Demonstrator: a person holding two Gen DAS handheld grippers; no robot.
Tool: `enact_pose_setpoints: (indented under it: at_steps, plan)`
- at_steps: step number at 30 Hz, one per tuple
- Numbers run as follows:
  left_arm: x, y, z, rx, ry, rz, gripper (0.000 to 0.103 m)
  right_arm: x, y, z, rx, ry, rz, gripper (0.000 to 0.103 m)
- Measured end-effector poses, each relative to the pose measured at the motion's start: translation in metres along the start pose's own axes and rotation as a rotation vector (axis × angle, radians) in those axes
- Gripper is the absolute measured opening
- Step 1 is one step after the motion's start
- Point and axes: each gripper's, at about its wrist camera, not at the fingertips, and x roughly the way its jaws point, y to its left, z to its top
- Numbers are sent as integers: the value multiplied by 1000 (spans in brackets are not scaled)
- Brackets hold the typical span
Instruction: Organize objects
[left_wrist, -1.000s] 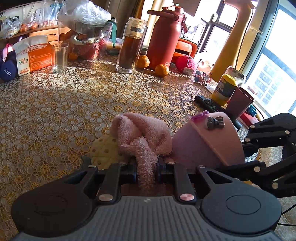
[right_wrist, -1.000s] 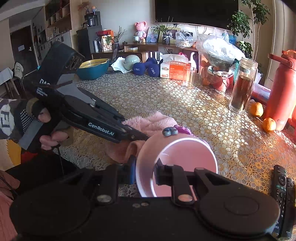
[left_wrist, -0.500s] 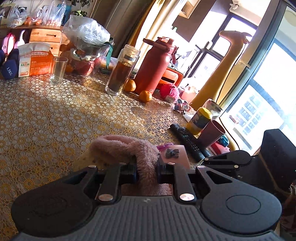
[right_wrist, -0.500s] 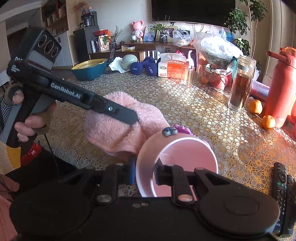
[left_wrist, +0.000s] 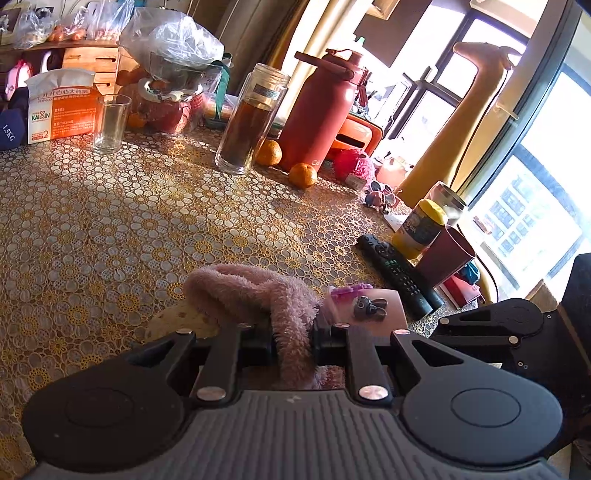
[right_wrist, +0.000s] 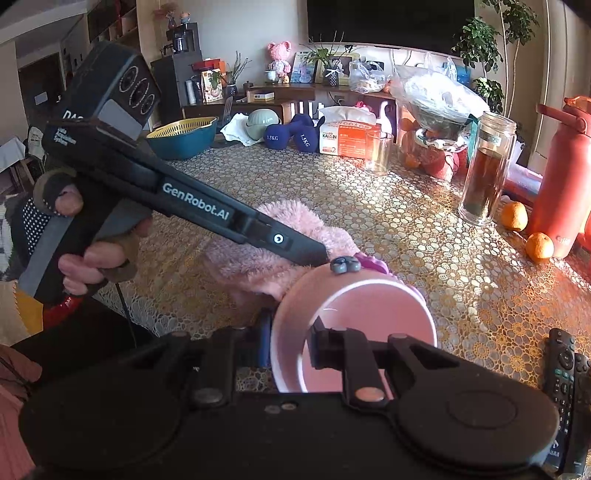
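Two things are held at once: a fluffy pink towel (left_wrist: 255, 291) clamped between the closed fingers of the left gripper (left_wrist: 293, 332), and a pink cup (right_wrist: 354, 332) whose rim wall is pinched between the fingers of the right gripper (right_wrist: 290, 338), one finger inside the mouth and one outside. The cup lies tilted with its open mouth toward the right wrist camera, and a small grey charm (right_wrist: 345, 265) sits on its upper edge beside a purple bit. The towel bunches just to the cup's left, above the near edge of the table (left_wrist: 110, 229) with its gold lace cloth; whether it touches the cup is hard to tell. Compared with half a second ago, the left gripper has dropped and swung inward: in the right wrist view its tip (right_wrist: 314, 254) now sits just by the cup's charm, and the towel hangs lower, more crumpled than the raised, spread bundle seen then. The cup itself has barely shifted in the right gripper. A gloved left hand (right_wrist: 92, 254) grips the left tool's handle. Further out, a black remote (left_wrist: 399, 273) lies to the right beside a yellow-lidded jar (left_wrist: 421, 229) and a maroon cup (left_wrist: 447, 258). Across the table stand a tall glass bottle (left_wrist: 251, 118) of dark tea, a red flask (left_wrist: 321, 110), two mandarins (left_wrist: 303, 175), an empty tumbler (left_wrist: 109, 123) and an orange tissue pack (left_wrist: 62, 107).
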Motion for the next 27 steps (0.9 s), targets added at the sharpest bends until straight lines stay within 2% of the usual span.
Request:
enact_pose_setpoints:
  at_steps: [4, 9, 13, 21, 27]
  plan:
    - [8, 6, -2, -4, 15, 4, 18, 1, 0, 0, 0, -1, 2, 19]
    - [24, 12, -9, 23, 80, 44, 17, 1, -1, 1, 0, 3, -5, 19]
    - [23, 14, -13, 22, 85, 43, 18, 1, 0, 0, -1, 6, -9, 19]
    - [-3, 4, -12, 45, 49, 28, 18, 0, 0, 0, 3, 9, -16, 19]
    - [-36, -10, -9, 71, -7, -27, 18, 1, 2, 0, -8, 12, -21, 19]
